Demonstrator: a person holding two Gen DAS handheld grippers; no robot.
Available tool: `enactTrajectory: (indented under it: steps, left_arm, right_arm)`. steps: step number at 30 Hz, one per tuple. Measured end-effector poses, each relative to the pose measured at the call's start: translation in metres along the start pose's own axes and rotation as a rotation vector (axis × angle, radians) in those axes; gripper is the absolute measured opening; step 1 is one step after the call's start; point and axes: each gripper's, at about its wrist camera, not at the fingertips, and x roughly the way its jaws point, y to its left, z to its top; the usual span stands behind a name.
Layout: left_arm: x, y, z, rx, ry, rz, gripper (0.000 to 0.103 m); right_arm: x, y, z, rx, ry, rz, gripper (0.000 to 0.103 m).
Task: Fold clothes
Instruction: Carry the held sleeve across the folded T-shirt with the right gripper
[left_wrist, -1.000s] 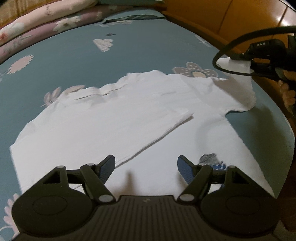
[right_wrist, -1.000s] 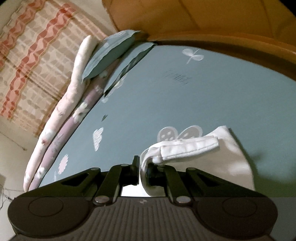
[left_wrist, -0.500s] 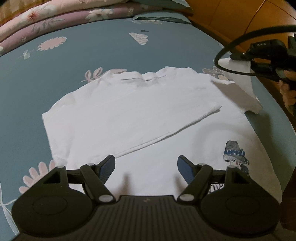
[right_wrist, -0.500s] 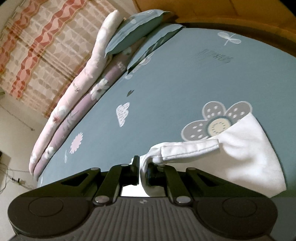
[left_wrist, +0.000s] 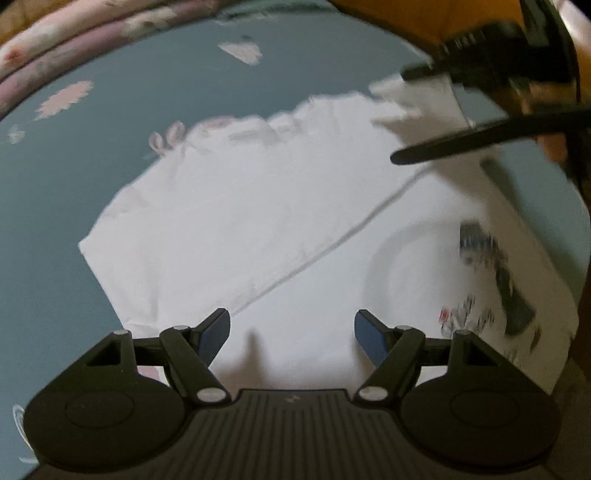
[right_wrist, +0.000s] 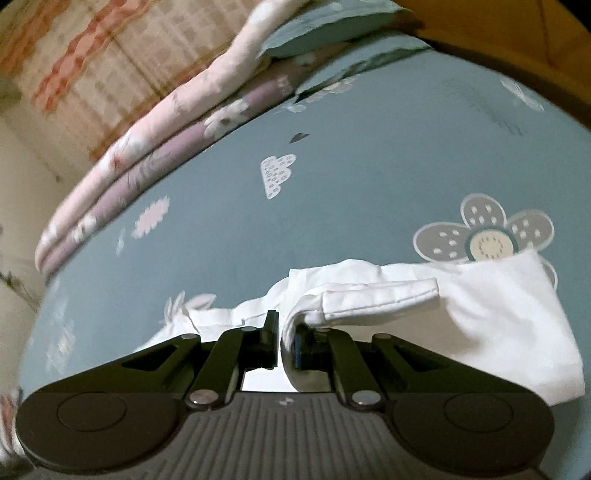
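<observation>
A white T-shirt (left_wrist: 258, 221) lies spread on the blue-grey bed sheet, its left side folded over along a diagonal edge. A small dark print (left_wrist: 480, 243) shows near its right side. My left gripper (left_wrist: 291, 332) hovers open above the shirt's near part, nothing between its fingers. In the right wrist view my right gripper (right_wrist: 280, 343) is shut on the hemmed edge of the shirt's sleeve (right_wrist: 380, 295), which hangs lifted off the sheet. That right gripper (left_wrist: 480, 55) also shows blurred at the upper right of the left wrist view, holding the sleeve up.
The bed sheet (right_wrist: 369, 155) carries flower and cloud prints. Folded pink and purple quilts (right_wrist: 147, 147) and a pillow (right_wrist: 332, 29) line the far side. A wooden headboard (right_wrist: 517, 44) borders the bed. A black cable (left_wrist: 480, 136) crosses the upper right.
My right gripper has carried the sleeve inward over the shirt and rolled. The left gripper shifted sideways over the shirt, then held nearly still, staying open.
</observation>
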Motion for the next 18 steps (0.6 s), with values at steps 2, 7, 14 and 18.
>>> enactTrajectory:
  steps: [2, 7, 14, 18]
  left_arm:
    - [0.004, 0.001, 0.001, 0.044, 0.024, 0.005, 0.075]
    - [0.01, 0.005, 0.002, 0.117, 0.068, 0.011, 0.075]
    - [0.01, 0.013, 0.0, 0.141, 0.077, -0.002, 0.075]
    - [0.006, 0.019, -0.004, 0.146, 0.077, -0.015, 0.075]
  right_arm:
    - [0.003, 0.007, -0.001, -0.026, 0.003, -0.007, 0.009]
    - [0.008, 0.022, -0.003, -0.055, 0.006, -0.009, 0.009]
    - [0.016, 0.051, -0.007, -0.131, 0.013, -0.018, 0.009]
    - [0.021, 0.068, -0.011, -0.188, 0.016, -0.031, 0.009]
